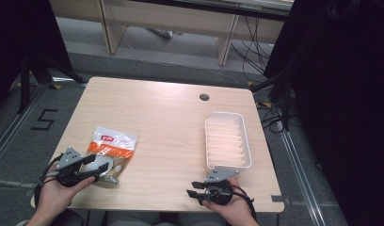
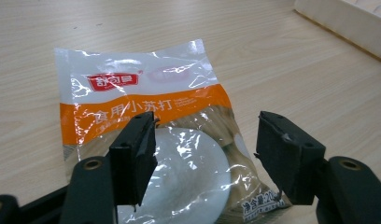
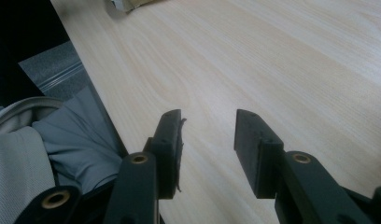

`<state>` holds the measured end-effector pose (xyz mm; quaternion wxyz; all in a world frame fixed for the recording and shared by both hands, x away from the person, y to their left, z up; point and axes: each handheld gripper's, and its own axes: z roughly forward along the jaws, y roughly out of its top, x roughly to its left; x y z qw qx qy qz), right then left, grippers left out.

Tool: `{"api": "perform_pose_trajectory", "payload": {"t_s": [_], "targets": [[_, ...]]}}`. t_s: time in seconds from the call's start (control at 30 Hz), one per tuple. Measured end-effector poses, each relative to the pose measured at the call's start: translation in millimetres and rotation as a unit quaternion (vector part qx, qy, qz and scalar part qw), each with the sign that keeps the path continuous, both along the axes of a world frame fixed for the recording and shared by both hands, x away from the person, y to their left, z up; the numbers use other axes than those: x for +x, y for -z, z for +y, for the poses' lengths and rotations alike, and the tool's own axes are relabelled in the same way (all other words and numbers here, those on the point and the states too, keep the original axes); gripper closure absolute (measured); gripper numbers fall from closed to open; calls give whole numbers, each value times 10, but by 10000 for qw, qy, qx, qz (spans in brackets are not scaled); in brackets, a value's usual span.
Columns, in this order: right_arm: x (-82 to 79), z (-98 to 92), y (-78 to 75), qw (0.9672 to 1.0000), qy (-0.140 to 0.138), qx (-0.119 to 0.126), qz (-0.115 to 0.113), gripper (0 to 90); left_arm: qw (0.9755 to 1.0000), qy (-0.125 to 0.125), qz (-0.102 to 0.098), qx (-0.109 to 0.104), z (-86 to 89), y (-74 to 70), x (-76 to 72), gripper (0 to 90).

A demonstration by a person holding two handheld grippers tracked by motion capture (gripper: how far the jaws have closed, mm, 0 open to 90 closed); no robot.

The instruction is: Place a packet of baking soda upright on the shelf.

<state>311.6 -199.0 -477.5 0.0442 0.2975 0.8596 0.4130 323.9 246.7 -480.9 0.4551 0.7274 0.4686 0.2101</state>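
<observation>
Table [image 1: 166, 122]: I see a pale wood-grain top, smooth and matt, rectangular with rounded corners, with a small round dark cable hole [image 1: 204, 97] near its far edge
Tray [image 1: 210, 141]: a white rectangular tray with rounded corners lies on the right half of the table, long side running away from me; its floor is ribbed with cross ridges and I see nothing in it; in the left gripper view its white wall [image 2: 338, 23] shows at the top right corner
Packet [image 1: 112, 147]: a flat plastic pouch lies at the near left of the table, well apart from the tray; in the left gripper view the packet [image 2: 146, 116] is glossy and crinkled, white at the top with a red logo, an orange band with white characters across the middle, and a printed picture of a white round heap on brown below
Left gripper [image 1: 93, 165]: in my left hand [image 1: 56, 193], it sits at the near end of the packet; in the left gripper view the left gripper [image 2: 205, 154] has its black, blocky jaws apart, standing over the packet's lower part, the pads not pressing on it
Right gripper [image 1: 196, 188]: in my right hand [image 1: 230, 205] at the near edge, just in front of the tray's near end, pointing left; in the right gripper view the right gripper [image 3: 208, 149] has its jaws parted over bare wood with nothing between them
Cloth [image 3: 62, 140]: grey fabric shows below the table edge in the right gripper view
</observation>
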Motion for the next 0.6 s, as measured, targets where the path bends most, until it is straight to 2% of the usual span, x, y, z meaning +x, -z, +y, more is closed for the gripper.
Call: {"api": "perform_pose_trajectory", "payload": {"t_s": [0.17, 0.23, 0.27, 0.3, 0.47, 0.5, 0.6], "targets": [[-6, 8, -2, 10000, 5, 25, -67, 623, 9999, -164, -40, -8, 79, -49, 67, 373], [-13, 7, -12, 10000, 15, 5, -9, 623, 9998, -177, -49, -15, 98, -60, 86, 387], [-7, 3, -10, 9999, -3, -25, -103, 623, 9999, -162, -28, -24, 152, -97, 128, 392], [-7, 3, -10, 9999, -3, -25, -103, 623, 9999, -162, -28, -24, 152, -97, 128, 392], [-5, 6, -14, 9998, 39, -32, -195, 623, 9996, -244, 62, -114, 277, -194, 247, 390], [-9, 5, -24, 9999, 18, -55, -140, 622, 9994, -258, 177, -167, 321, -212, 312, 383], [-7, 4, -21, 9998, 16, -61, -169, 622, 9989, -338, 287, -153, 364, -221, 376, 376]]}}
